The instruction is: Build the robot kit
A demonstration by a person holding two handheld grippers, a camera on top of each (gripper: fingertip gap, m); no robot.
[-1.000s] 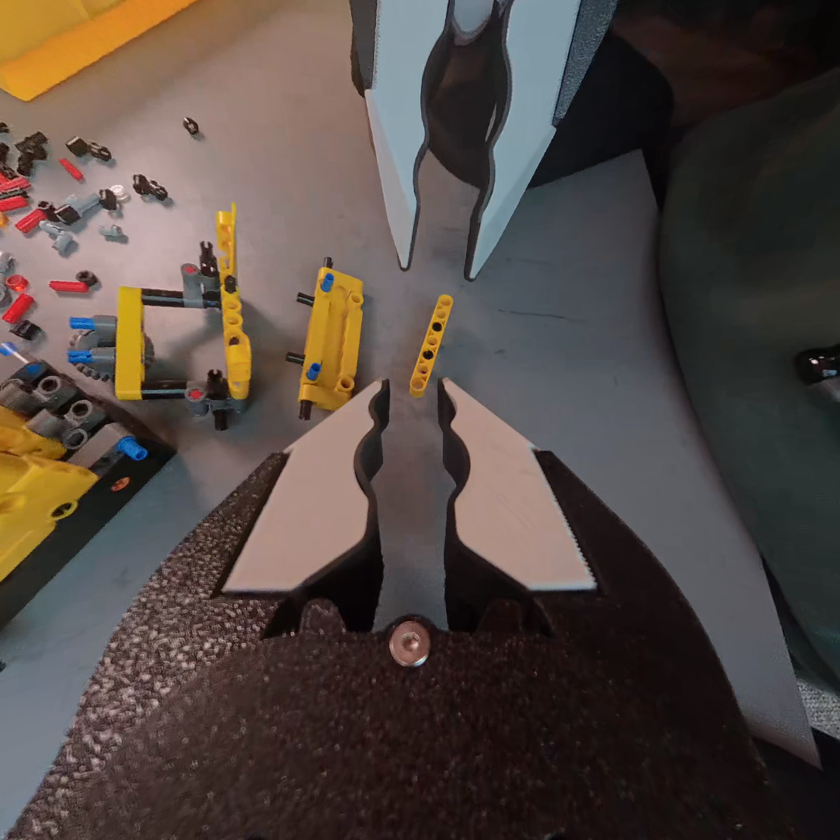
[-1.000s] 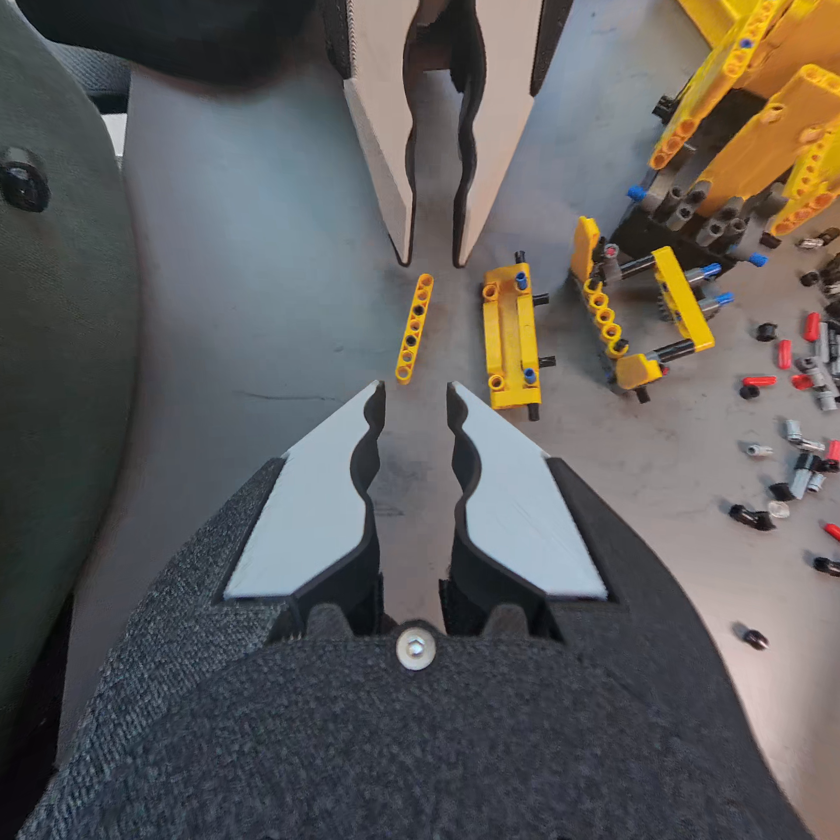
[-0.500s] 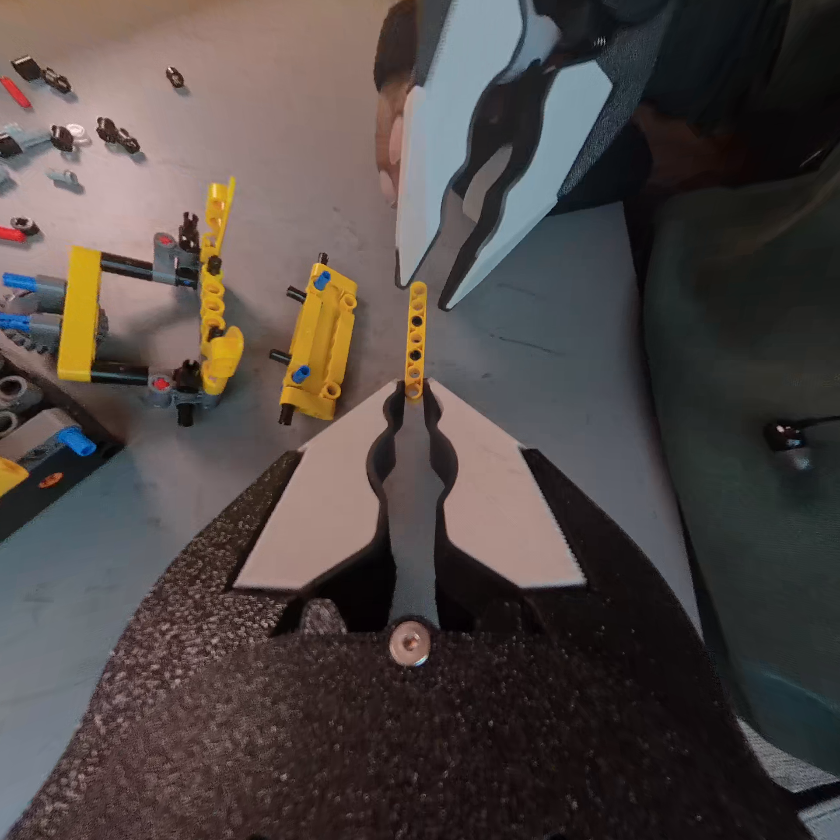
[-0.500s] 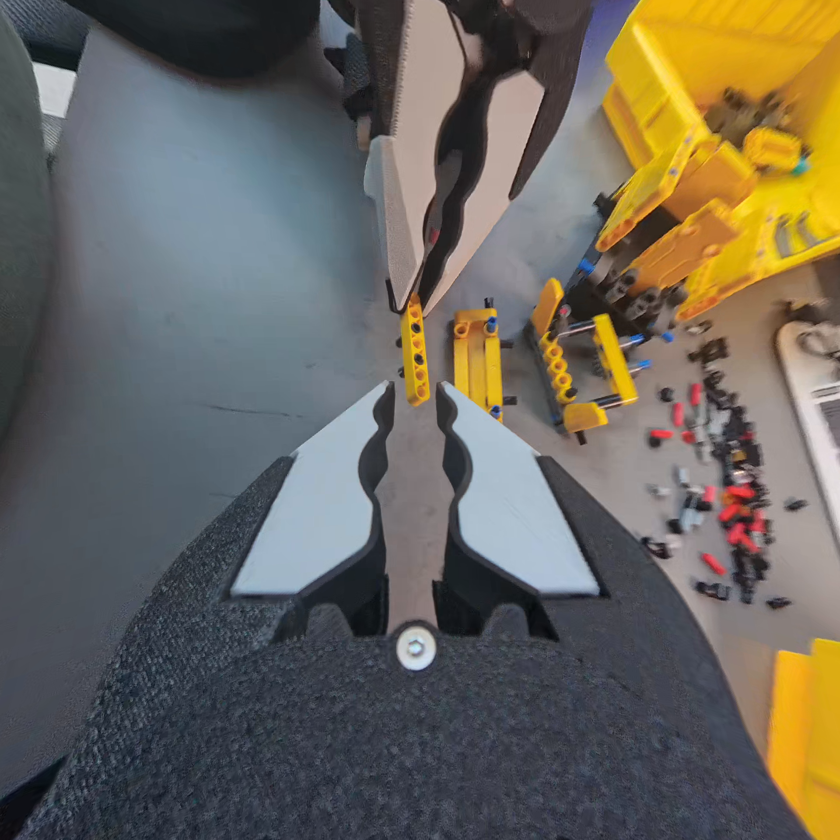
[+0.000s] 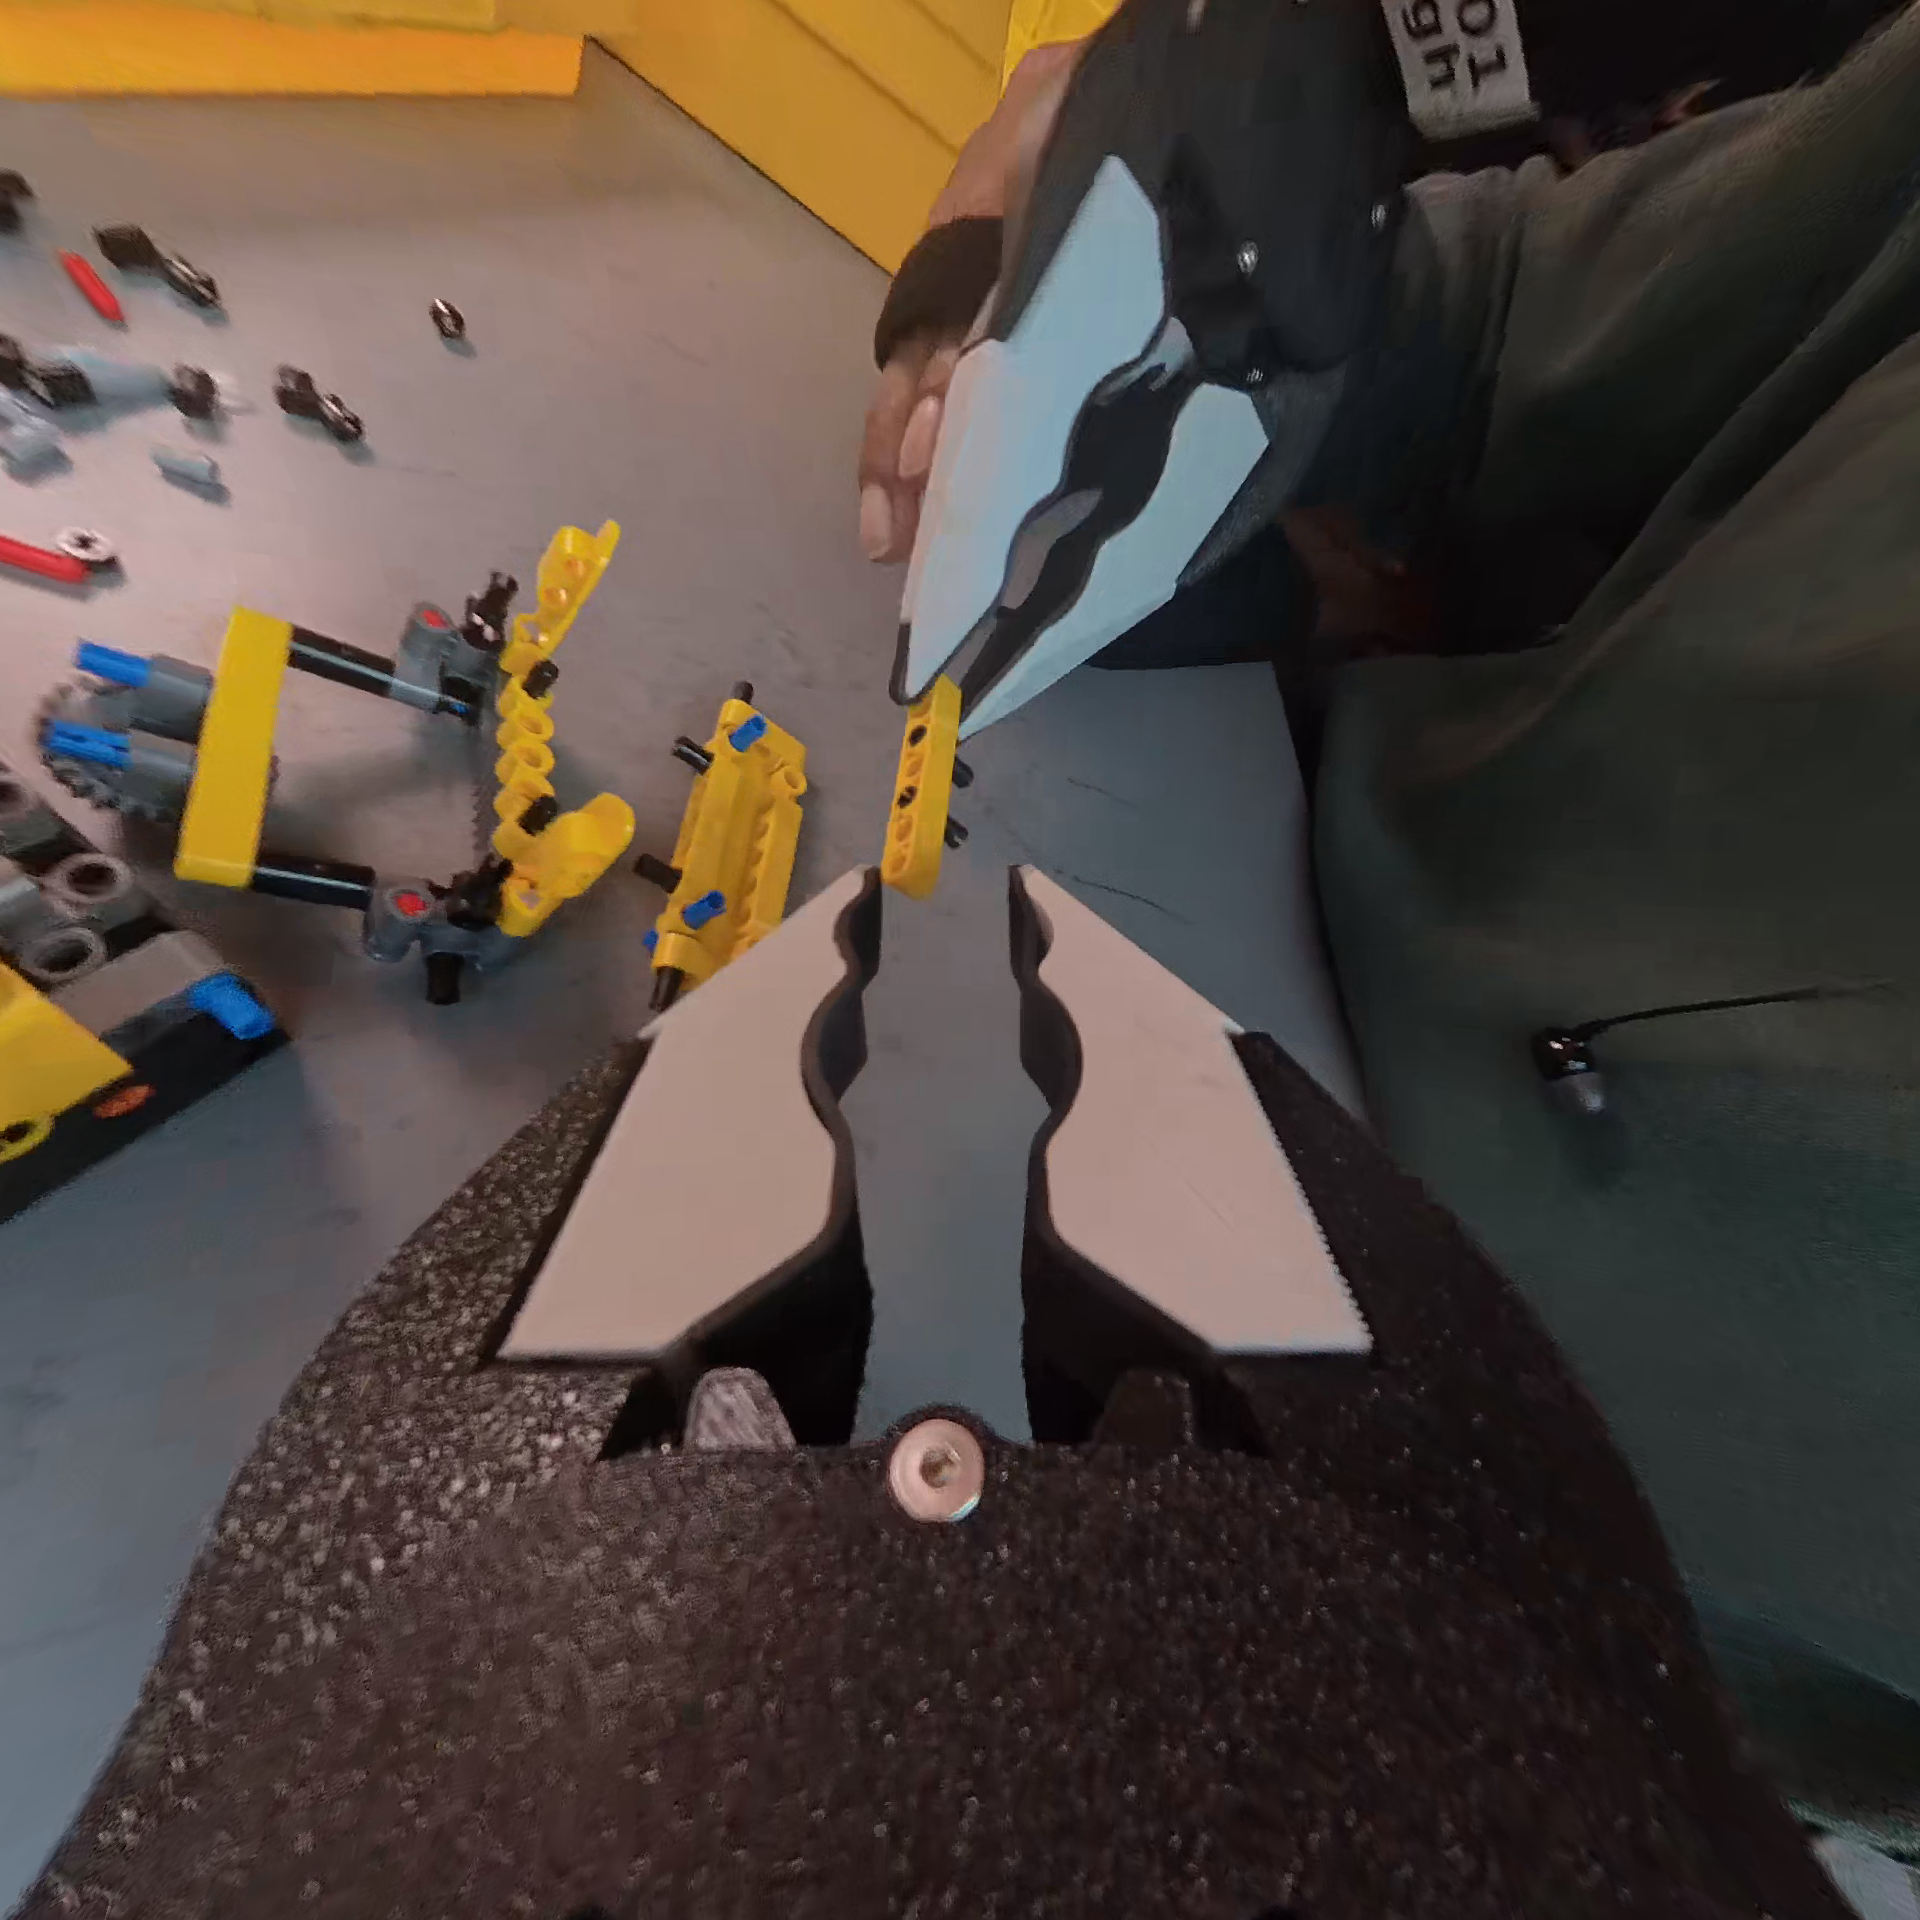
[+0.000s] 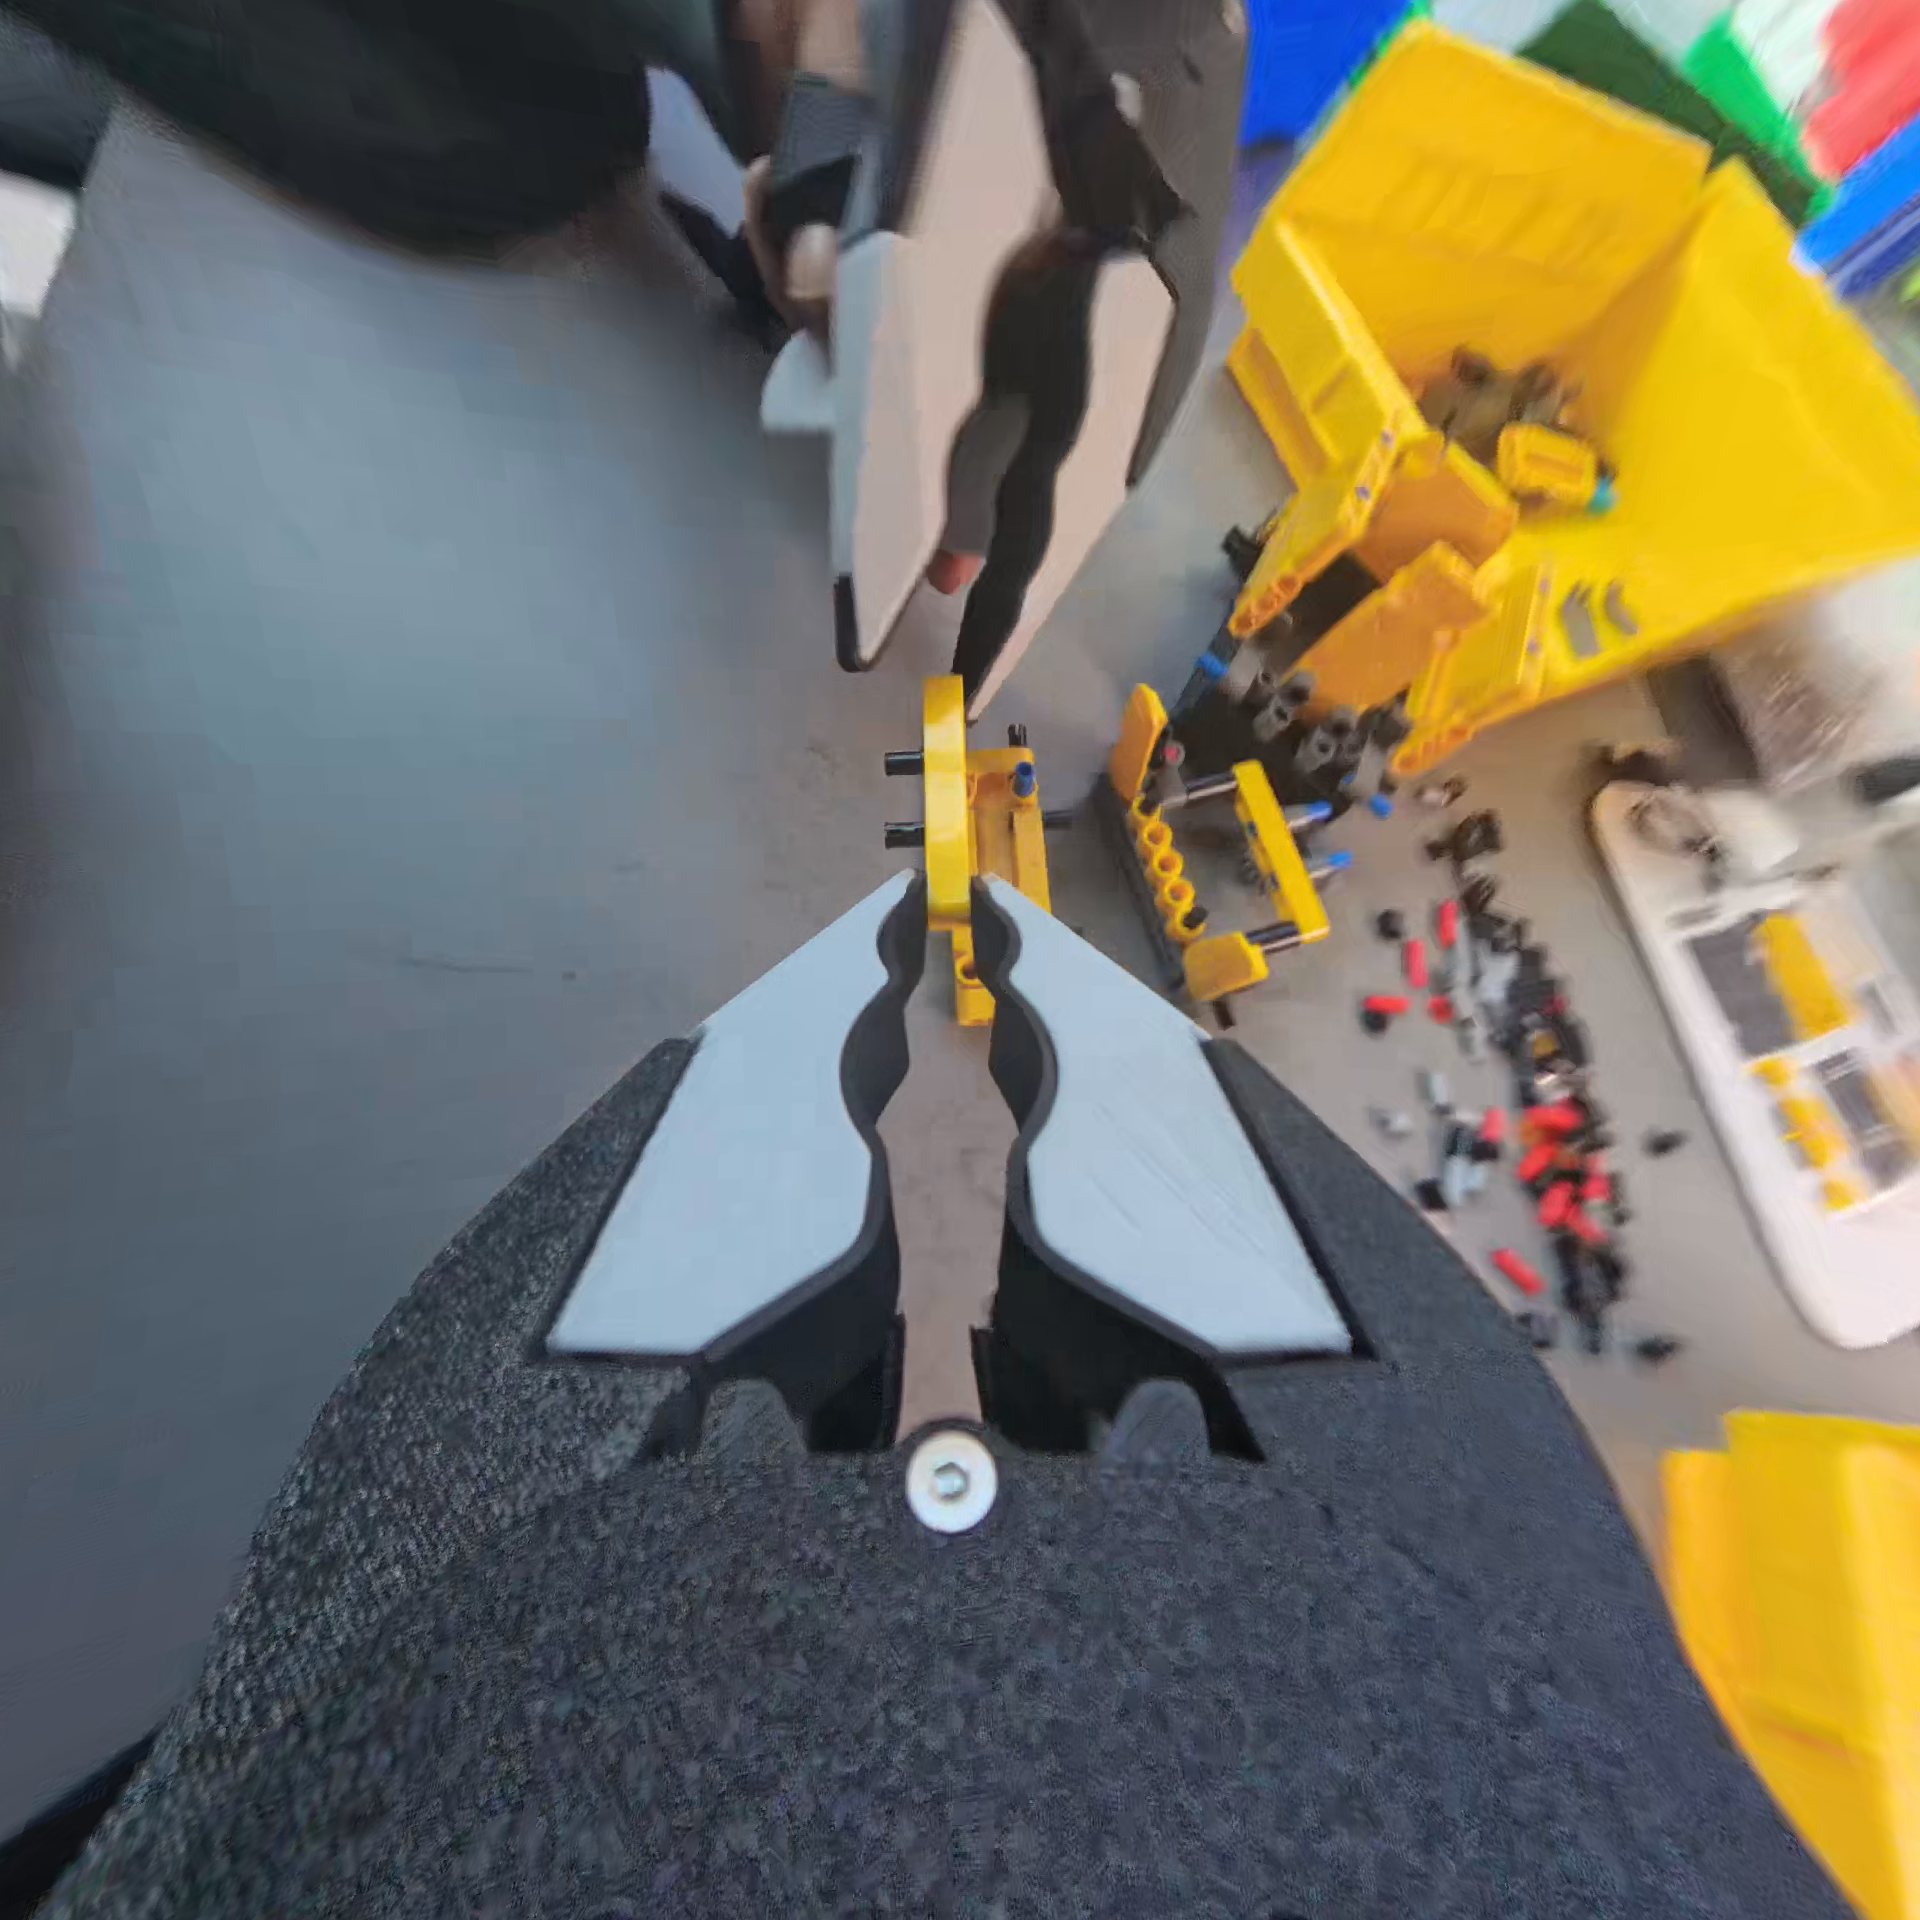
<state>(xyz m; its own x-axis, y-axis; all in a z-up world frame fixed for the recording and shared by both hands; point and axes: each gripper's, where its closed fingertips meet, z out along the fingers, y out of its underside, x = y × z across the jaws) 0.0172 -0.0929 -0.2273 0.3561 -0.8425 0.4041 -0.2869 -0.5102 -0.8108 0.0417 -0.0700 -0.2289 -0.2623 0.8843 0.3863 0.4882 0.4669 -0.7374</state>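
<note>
The right gripper (image 6: 948,883) is clenched on one end of the yellow beam (image 6: 948,800), holding it off the grey table (image 6: 416,727) with two black pins sticking out of its side. The left gripper (image 5: 943,883) stands released, its jaws parted at the beam's other end, one fingertip (image 5: 862,883) just beside the beam (image 5: 920,800); whether it touches is unclear. Beside the beam lies a yellow block (image 5: 732,842) with blue pins, past that a yellow frame (image 5: 364,758), and farther off loose small parts (image 6: 1496,1091) and a yellow bin (image 6: 1662,343).
</note>
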